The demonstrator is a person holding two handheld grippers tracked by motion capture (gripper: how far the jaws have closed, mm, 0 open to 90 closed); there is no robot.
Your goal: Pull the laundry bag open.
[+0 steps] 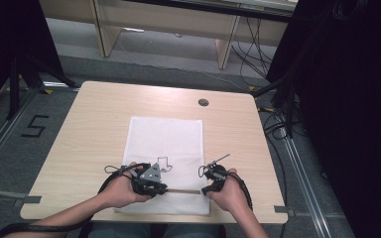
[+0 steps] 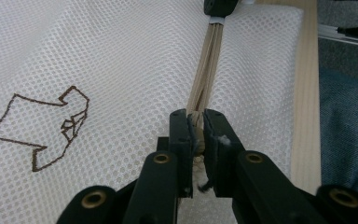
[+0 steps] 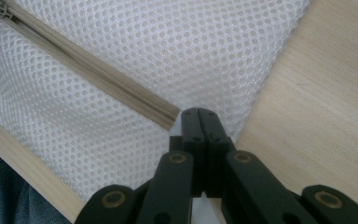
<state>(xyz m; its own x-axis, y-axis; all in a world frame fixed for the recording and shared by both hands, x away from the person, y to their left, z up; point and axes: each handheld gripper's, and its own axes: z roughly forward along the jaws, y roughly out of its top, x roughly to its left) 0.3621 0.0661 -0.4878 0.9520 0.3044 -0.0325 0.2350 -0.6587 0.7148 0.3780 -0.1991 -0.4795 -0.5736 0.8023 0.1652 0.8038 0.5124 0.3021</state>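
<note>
**A:** High view first: a white mesh bag (image 1: 164,158) lies flat on the tabletop (image 1: 94,124), its near edge toward the person. Both hands sit at that edge.

**B:** And the left claw (image 1: 159,190)?

**A:** Clenched on the beige zipper (image 2: 205,79). In the left gripper view its jaws pinch the zipper's end, and the strip runs away from them across the mesh to the other claw.

**B:** The right claw (image 1: 207,190)?

**A:** Jaws pressed tight together at the bag's corner, right where the zipper ends. I cannot tell whether any mesh is caught between them.

**B:** Anything else on the bag?

**A:** A brown outline drawing (image 2: 44,128), just beside the left claw.
</note>
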